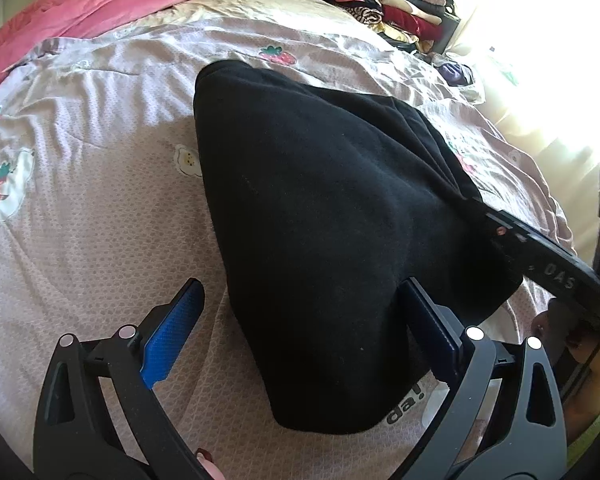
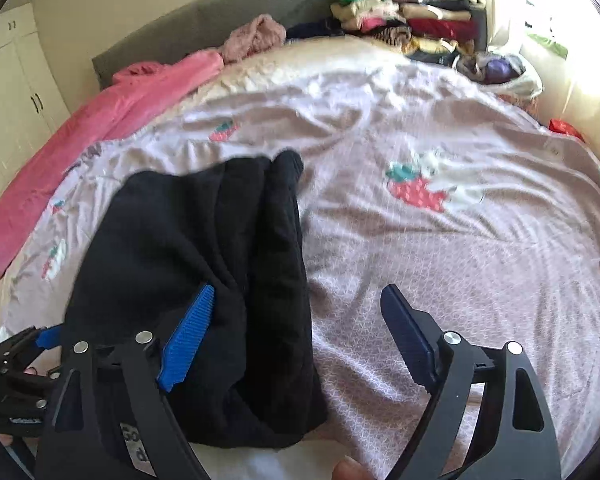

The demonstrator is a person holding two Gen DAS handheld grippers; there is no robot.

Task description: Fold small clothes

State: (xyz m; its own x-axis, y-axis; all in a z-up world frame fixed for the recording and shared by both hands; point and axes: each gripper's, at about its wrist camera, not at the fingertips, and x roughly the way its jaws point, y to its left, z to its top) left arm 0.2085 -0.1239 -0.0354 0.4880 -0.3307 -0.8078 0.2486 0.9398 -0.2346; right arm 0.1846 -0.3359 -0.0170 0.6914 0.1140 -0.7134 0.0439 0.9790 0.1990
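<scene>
A: Where are we sitting in the fold?

B: I'm judging mid-fold. The black garment [image 1: 332, 240] is lying on the pink strawberry bedspread [image 1: 100, 208], already doubled into a rough wedge, with loose folds bunching along its right edge. I'm holding the left gripper [image 1: 304, 328] spread wide with nothing in it, its right finger touching the near hem and its left finger over bare bedspread. The right gripper [image 2: 296, 340] is also gaping wide and empty, its left finger resting on the cloth.

A: Next move?

B: I'm thinking a pinch on the near hem at both corners, then carrying it over toward the far end. The bunched side is probably needing a smoothing pass first, or it's going to fold lumpy.

A: Containers?

B: I'm not seeing any bin or basket. Folded clothes are stacking in a pile [image 2: 404, 20] at the far corner by the headboard [image 2: 220, 20]; the finished piece is likely going there.
</scene>
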